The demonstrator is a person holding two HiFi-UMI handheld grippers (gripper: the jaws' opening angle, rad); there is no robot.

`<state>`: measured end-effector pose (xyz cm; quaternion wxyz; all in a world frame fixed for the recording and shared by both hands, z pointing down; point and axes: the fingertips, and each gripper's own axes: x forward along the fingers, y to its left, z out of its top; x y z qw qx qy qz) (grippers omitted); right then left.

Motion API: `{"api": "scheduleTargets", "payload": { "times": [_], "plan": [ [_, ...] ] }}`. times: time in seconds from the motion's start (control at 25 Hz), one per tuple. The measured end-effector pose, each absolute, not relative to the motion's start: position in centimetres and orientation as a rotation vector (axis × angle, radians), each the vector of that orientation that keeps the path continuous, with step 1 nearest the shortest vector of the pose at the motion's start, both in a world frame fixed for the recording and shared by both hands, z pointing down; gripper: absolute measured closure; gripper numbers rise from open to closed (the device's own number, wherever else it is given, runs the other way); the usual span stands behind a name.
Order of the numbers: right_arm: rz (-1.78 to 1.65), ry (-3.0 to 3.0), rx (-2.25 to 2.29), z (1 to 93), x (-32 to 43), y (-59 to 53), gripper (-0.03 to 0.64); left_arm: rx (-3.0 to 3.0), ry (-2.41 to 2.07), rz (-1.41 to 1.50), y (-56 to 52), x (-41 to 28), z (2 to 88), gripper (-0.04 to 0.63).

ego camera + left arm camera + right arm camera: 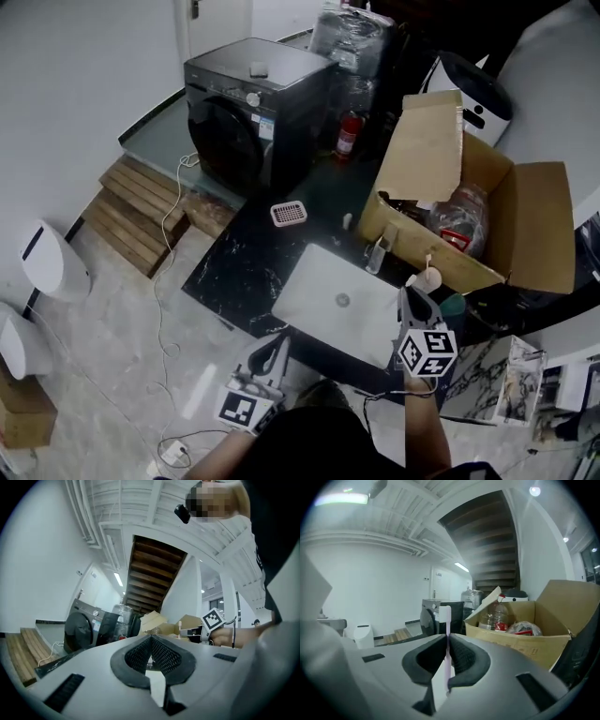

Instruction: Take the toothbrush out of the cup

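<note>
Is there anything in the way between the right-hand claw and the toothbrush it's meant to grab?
Nothing visible does. The right gripper is already shut on the toothbrush, which stands upright between its pads with its head poking up above them. The cardboard box sits farther back, off to the side.

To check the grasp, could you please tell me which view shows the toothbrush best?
The right gripper view: the toothbrush stands upright, clamped between the right gripper's jaws. The head view shows at most a thin sliver beyond that gripper; the left gripper view, a tiny pale stick.
</note>
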<state>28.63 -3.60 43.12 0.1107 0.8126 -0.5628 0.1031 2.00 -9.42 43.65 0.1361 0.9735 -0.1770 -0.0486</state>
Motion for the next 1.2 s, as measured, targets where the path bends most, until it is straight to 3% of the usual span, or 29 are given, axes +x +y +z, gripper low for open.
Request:
{"api": "scheduleTargets", "payload": {
  "times": [0.44, 1.2],
  "plan": [
    [0.265, -1.945, 2.15, 43.0, 13.5, -12.5, 0.581, 2.737, -0.753, -0.226, -10.5, -11.2, 44.6, 0.571],
    [0.363, -2.169, 1.761, 51.0, 0.0, -27.2, 0.581, 2.636, -1.076, -0.236, -17.2, -18.9, 45.8, 0.571]
  ]
}}
